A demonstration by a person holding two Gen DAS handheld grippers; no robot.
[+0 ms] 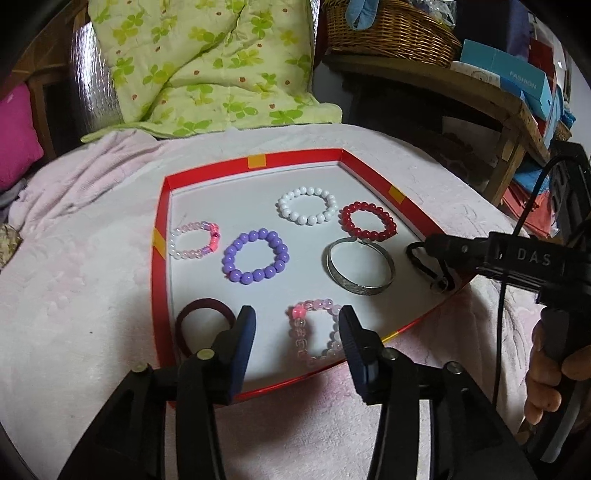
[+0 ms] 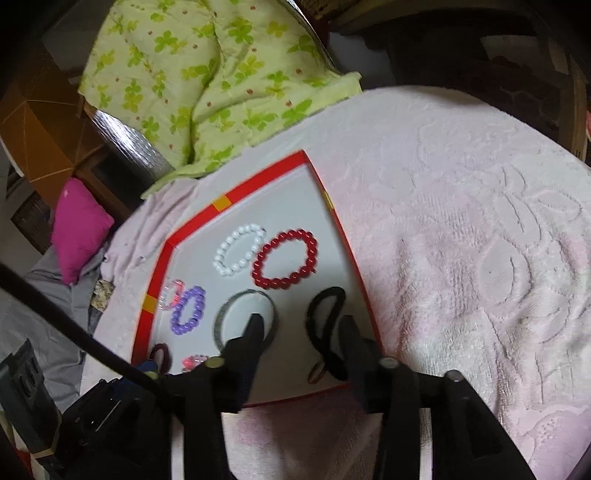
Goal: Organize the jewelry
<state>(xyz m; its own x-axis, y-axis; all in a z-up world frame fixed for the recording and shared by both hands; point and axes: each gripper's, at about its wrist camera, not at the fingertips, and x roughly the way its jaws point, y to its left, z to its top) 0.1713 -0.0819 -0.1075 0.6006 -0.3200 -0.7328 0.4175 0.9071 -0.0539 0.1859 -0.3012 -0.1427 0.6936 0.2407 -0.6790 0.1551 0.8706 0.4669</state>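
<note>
Hovering wide apart, both tongs (image 1: 297, 321) (image 2: 301, 328) are holding nothing; bracelets are lying sorted in the red tray (image 1: 295, 158), black hair tie (image 2: 327, 325) awaiting tidying.

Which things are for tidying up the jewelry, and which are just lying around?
For the job:
red tray
white bead bracelet
red bead bracelet
purple bead bracelet
silver bangle
two pink bead bracelets
black hair tie
maroon hair tie

Just lying about:
green quilt
wicker basket
magenta pillow
blue box
</note>
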